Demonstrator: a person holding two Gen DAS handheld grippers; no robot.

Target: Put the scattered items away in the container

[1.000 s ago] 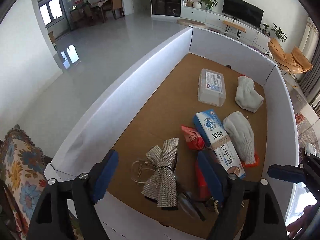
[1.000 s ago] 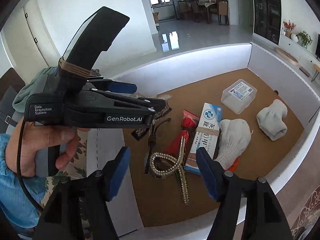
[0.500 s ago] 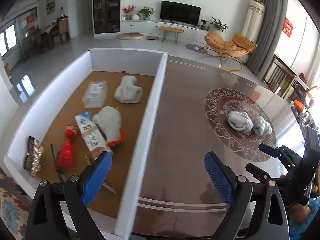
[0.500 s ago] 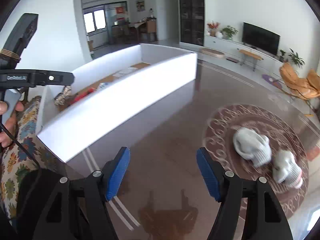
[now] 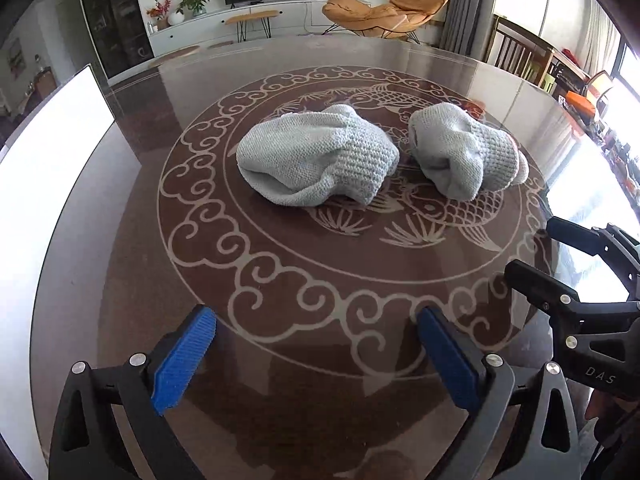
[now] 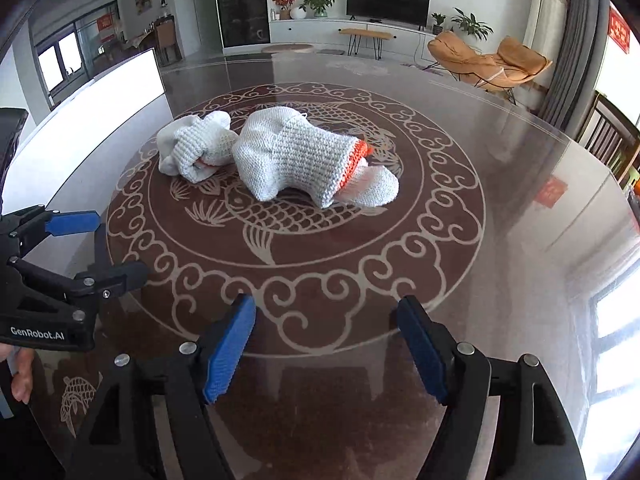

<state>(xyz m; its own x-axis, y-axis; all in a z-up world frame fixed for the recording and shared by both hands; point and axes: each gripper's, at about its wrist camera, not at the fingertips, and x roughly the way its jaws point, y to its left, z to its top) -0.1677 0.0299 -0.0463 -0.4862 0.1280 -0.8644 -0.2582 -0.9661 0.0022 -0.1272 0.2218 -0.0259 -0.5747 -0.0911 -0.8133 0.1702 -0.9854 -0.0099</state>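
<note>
Two pale knitted gloves lie side by side on the fish design in the middle of the round table. In the left wrist view they are the left glove point(image 5: 316, 160) and the right glove point(image 5: 464, 152). The right wrist view shows the same left glove point(image 6: 192, 152) and the right glove point(image 6: 296, 156), which has an orange cuff. My left gripper point(image 5: 316, 320) hovers short of them, jaws opening, nothing between them. My right gripper point(image 6: 324, 308) is likewise short of the gloves, jaws opening and empty. Each gripper shows in the other's view: right gripper point(image 5: 532, 246), left gripper point(image 6: 116, 246).
The white-walled container point(image 5: 52, 152) stands at the table's left; its wall point(image 6: 100, 92) hides the contents. The glossy table point(image 6: 500, 220) carries a scroll-and-fish pattern. Wooden chairs point(image 5: 516, 52) stand at the far right edge. A hand point(image 6: 20, 376) holds the left gripper.
Both grippers swung from above the container rightward across the table, so the two gloves now lie straight ahead. Both pairs of jaws stand wider than before.
</note>
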